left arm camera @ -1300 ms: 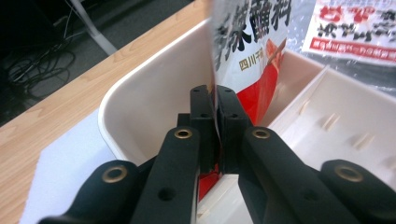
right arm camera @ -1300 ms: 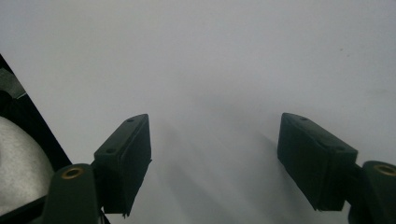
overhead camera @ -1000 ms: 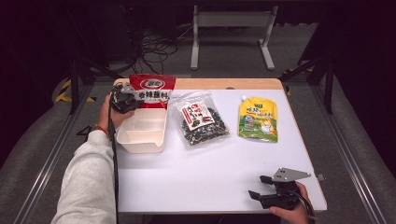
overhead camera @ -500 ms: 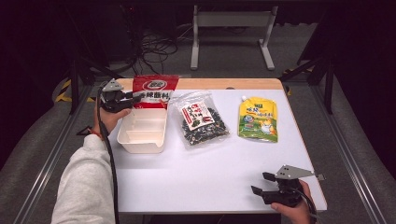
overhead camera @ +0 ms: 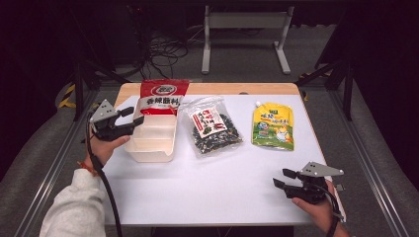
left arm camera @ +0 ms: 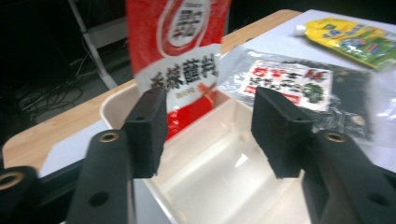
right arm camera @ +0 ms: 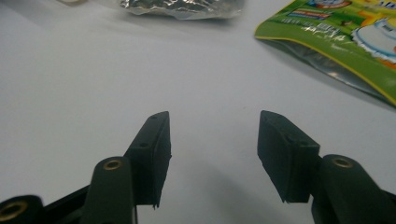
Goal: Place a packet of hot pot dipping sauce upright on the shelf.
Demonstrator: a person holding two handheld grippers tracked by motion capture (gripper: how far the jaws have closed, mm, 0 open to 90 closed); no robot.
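My left gripper (overhead camera: 132, 115) spread, empty, just left of white plastic container (overhead camera: 151, 139); red seasoning bag (overhead camera: 161, 96) leaning at container's far end. My right gripper (overhead camera: 283, 178) spread, empty, at desk (overhead camera: 217, 182) near edge.

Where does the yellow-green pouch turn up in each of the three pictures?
High view: the yellow-green pouch lies flat at the table's right, far side.
Left gripper view: top right corner.
Right gripper view: top right corner.
Shared landmark: the clear bag of dark seeds beside it.
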